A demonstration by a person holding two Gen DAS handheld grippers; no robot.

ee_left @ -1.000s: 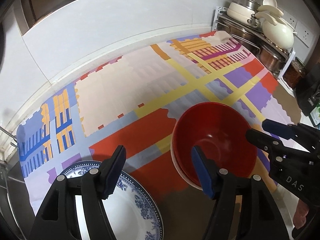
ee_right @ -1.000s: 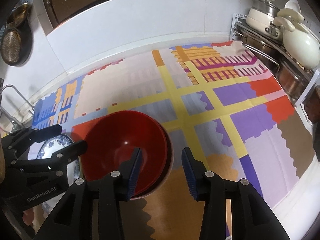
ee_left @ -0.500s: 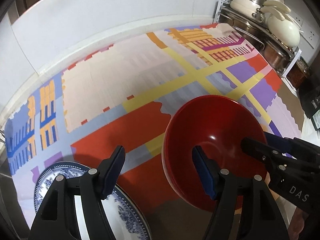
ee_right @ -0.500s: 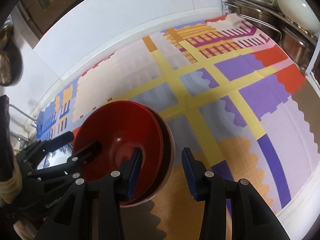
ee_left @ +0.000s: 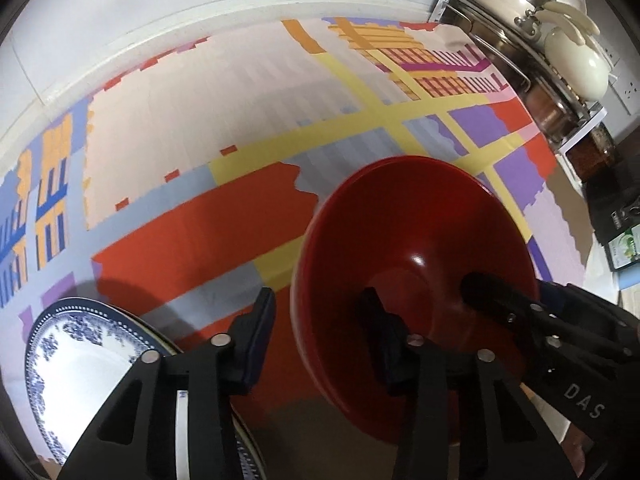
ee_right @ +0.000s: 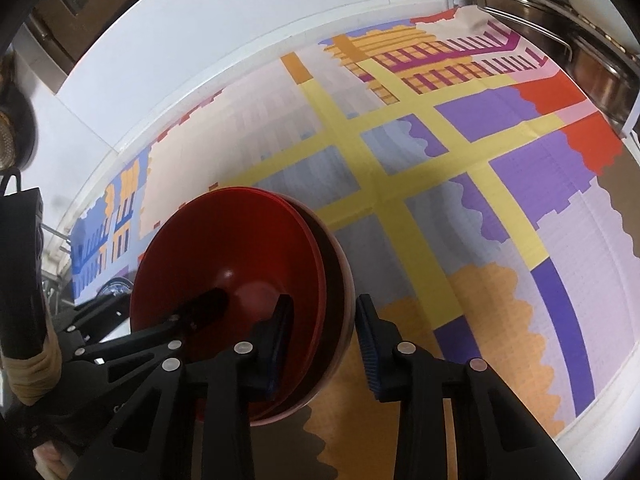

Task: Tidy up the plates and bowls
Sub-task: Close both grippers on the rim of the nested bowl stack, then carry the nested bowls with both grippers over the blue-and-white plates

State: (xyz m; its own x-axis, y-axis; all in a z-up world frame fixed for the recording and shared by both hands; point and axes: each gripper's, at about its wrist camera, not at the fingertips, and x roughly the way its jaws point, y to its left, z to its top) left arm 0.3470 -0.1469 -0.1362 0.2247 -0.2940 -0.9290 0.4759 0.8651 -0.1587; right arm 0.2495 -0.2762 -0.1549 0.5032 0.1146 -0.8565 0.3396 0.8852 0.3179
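Fingers of the left gripper (ee_left: 318, 334) straddle the left rim of the red bowl (ee_left: 416, 264), closing in, contact unclear. Fingers of the right gripper (ee_right: 324, 340) straddle its right rim likewise. The glossy round bowl, empty, nests in a pale-rimmed bowl (ee_right: 347, 292) on the patterned cloth (ee_left: 224, 128) covering the bench, opening upward. A blue-and-white plate (ee_left: 88, 356) lies just left.
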